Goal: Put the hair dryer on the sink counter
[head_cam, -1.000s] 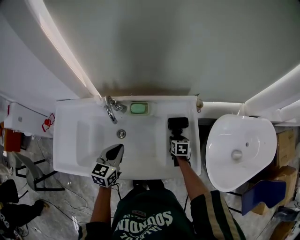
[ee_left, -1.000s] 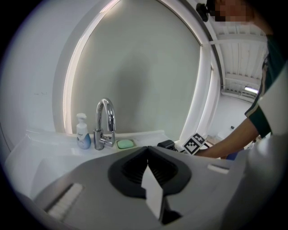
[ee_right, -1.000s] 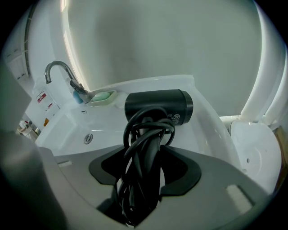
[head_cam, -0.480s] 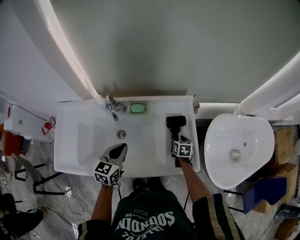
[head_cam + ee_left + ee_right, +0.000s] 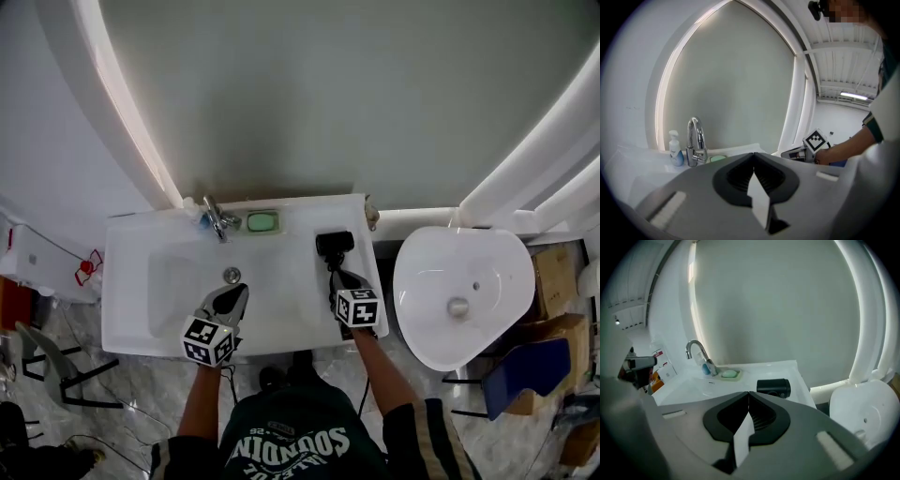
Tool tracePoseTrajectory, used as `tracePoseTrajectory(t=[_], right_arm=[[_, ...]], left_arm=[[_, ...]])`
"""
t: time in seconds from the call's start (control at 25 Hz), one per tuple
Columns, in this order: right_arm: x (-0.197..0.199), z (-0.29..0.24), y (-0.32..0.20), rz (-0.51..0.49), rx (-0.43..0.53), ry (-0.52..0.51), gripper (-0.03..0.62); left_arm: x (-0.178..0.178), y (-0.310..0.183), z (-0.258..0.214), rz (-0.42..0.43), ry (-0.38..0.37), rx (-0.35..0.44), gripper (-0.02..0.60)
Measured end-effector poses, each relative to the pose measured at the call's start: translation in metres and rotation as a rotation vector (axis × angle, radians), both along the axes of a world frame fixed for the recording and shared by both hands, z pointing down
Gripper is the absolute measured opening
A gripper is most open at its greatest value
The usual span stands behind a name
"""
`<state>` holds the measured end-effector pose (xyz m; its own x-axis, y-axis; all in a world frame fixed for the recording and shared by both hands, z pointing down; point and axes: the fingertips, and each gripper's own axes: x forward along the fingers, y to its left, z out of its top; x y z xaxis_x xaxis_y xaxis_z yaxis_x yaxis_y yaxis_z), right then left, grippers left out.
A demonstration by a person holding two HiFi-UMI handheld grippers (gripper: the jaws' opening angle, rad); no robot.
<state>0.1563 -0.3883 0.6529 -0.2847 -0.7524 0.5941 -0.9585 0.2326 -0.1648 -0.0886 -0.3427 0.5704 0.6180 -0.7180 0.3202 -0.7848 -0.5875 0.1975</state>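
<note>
Right of the faucet (image 5: 217,221), on the sink desk (image 5: 129,309): hair dryer (image 5: 335,244), lying free, just beyond the right gripper (image 5: 336,276), whose fingers have just closed together, empty. Left gripper (image 5: 236,295), near side of faucet, over the basin: fingers together, empty.

A chrome faucet (image 5: 217,223) stands with a blue-and-white pump bottle (image 5: 675,149) just left of it and a green soap in its dish (image 5: 262,221) just right. A white oval basin (image 5: 459,295) sits apart, near cardboard boxes (image 5: 551,270).
</note>
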Motion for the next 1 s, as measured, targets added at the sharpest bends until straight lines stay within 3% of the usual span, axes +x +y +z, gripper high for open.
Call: tracePoseTrajectory(t=[0.28,0.56,0.72,1.0], right_arm=[[-0.027,-0.093,0.01,-0.055,0.253,-0.065,0.005],[-0.043,-0.16,0.022,-0.085,0.405,-0.103,0.005],[-0.047,-0.174,0.027,-0.094,0.45,-0.098,0.005],[-0.046,-0.169,0.031,-0.099,0.443,-0.097,0.005]], left_arm=[[0.006,0.001,-0.017,0.025,0.009,0.055,0.052],[0.008,0.001,-0.03,0.033,0.019,0.087,0.052],[0.007,0.0,-0.033,0.034,0.022,0.094,0.052],[0.009,-0.001,-0.028,0.038,0.025,0.078,0.052]])
